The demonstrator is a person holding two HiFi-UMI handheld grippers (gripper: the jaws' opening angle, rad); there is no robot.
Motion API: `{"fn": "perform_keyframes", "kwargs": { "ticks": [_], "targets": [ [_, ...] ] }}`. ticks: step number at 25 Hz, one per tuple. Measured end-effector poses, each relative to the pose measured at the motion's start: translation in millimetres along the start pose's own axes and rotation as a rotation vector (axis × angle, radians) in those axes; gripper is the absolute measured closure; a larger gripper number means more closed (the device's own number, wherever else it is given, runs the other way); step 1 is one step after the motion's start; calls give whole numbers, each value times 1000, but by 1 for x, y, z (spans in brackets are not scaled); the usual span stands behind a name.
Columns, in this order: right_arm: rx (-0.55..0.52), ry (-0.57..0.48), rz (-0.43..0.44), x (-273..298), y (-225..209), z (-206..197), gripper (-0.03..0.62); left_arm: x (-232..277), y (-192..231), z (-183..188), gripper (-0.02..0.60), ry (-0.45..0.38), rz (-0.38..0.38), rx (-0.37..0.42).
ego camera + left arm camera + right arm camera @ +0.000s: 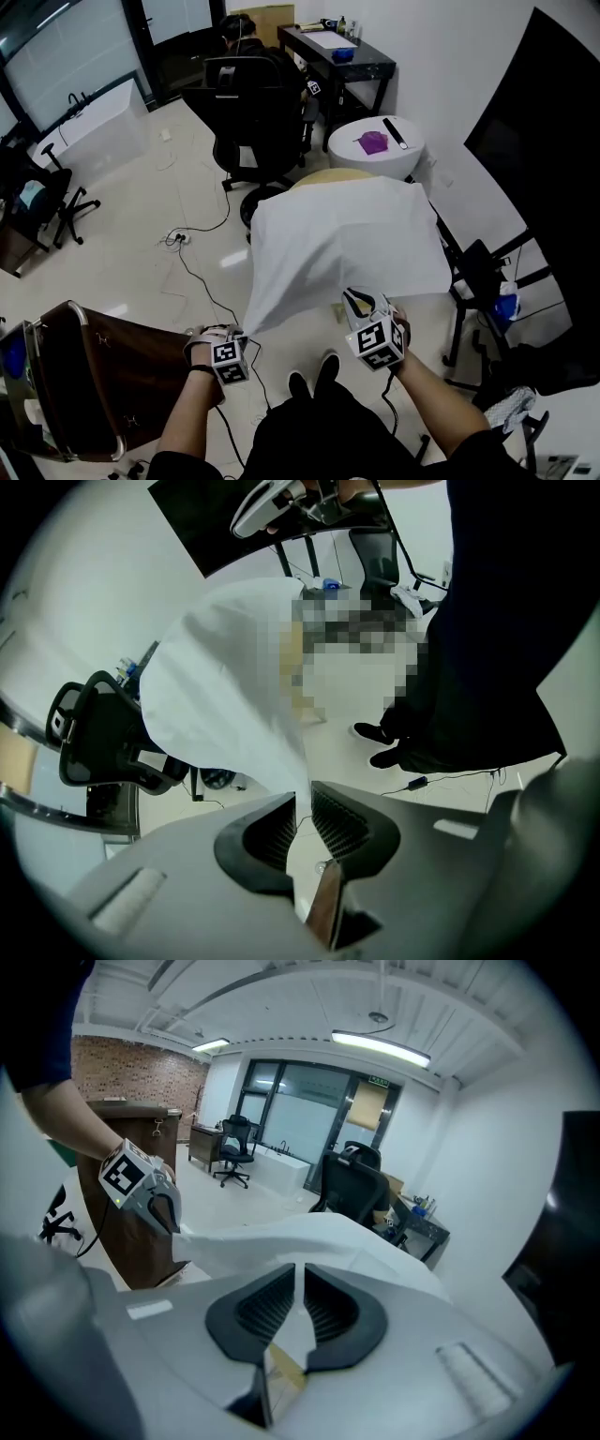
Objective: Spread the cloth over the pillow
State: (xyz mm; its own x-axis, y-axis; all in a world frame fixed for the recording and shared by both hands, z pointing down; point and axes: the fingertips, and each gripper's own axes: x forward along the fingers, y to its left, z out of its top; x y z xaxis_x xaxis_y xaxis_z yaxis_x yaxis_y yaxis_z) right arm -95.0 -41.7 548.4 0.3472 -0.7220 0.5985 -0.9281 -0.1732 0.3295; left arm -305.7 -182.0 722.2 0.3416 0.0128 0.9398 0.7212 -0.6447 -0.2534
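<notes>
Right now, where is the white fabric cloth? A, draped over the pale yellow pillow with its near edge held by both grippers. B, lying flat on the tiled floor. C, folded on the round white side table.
A: the white fabric cloth covers the pale yellow pillow, leaving only its far edge showing, and the cloth's near edge runs into the left gripper and the right gripper.
</notes>
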Motion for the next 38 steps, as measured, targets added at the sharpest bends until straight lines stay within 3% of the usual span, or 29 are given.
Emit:
{"fn": "perform_keyframes", "kwargs": {
  "ticks": [6,13,16,24,30,38],
  "targets": [
    [35,-13,-38,-12,-17,-3,556,-25,28,20,485,-64,49,-29],
    [65,-28,-91,-31,-55,-9,556,-73,85,99,483,-218,180,-10],
    [79,-43,-105,-34,-76,-14,556,-80,103,133,483,-252,200,6],
    [77,-90,-111,-45,-155,-30,557,-74,134,216,483,-274,212,8],
    [50,-124,-104,-42,-221,-48,560,-77,164,279,483,-285,278,-8],
    [61,-76,-111,-15,-289,-73,557,-66,204,314,483,-284,290,2]
  ]
}}
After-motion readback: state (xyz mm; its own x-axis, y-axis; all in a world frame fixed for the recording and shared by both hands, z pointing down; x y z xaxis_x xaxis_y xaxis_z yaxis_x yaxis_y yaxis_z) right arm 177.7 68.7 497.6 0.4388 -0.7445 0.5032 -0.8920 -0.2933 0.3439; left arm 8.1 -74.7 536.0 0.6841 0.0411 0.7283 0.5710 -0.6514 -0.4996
